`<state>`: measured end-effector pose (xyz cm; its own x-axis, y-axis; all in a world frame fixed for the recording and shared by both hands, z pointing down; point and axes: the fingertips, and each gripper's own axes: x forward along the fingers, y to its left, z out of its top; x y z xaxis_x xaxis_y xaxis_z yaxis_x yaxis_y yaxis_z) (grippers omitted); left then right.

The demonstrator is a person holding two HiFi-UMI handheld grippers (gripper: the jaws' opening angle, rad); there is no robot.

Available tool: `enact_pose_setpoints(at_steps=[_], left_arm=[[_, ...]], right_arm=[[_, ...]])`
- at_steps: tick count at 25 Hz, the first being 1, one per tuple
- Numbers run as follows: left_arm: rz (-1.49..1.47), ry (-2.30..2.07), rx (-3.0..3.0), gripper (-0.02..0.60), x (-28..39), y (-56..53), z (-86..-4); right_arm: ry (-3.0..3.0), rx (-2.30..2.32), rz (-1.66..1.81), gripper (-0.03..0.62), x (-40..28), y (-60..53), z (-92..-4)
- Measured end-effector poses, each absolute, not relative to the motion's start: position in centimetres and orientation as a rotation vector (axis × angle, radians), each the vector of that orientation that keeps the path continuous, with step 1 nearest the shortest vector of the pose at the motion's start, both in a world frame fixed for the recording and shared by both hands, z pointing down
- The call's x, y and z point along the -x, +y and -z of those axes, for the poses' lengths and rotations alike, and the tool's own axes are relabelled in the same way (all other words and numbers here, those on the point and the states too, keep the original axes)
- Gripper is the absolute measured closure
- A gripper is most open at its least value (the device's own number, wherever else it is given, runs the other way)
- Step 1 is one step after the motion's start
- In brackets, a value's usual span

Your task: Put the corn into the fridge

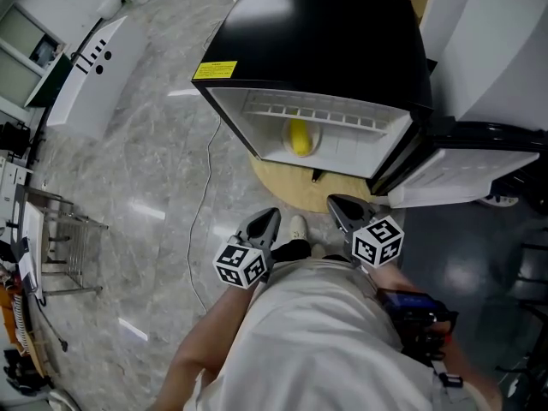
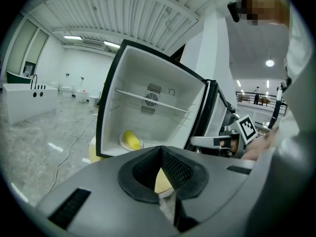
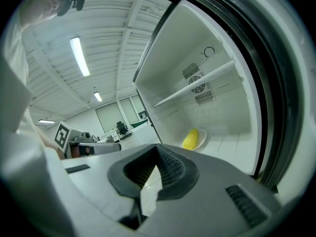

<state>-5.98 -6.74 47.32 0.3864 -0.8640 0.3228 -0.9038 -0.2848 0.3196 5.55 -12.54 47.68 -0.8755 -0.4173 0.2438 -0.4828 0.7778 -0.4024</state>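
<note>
Corn (image 1: 300,137) lies on a white plate (image 1: 314,133) on the floor of the mini fridge (image 1: 325,50), lower compartment, left of centre. Both grippers are outside the fridge, in front of its open mouth and well apart from the corn. Neither touches it.

Left gripper (image 1: 267,221): jaws closed tip to tip, nothing held. Only floor and the yellow mat show through the gap behind the pads in the left gripper view. Right gripper (image 1: 342,205): jaws also together at the tips, empty. The two sit side by side near the person's body, each with its marker cube behind it.

Fridge door (image 1: 454,174) is swung fully open to the right, white inner face up. A wire shelf (image 2: 153,101) crosses the cavity above the corn with nothing on it. The plate holds only the corn. The fridge stands on a round yellow mat (image 1: 287,187) on the marble-look floor (image 1: 154,169). A thin cable (image 1: 205,191) runs along the floor left of the mat.
</note>
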Motion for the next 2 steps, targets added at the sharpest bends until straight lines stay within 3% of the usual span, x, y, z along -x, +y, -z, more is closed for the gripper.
enact_pose_setpoints(at_steps=[2], left_arm=[[-0.124,-1.517,-2.206,0.574,5.84,-6.93,-47.38]], right_arm=[[-2.829,-0.719,-0.696,0.588,-5.53,-12.64,-47.7]])
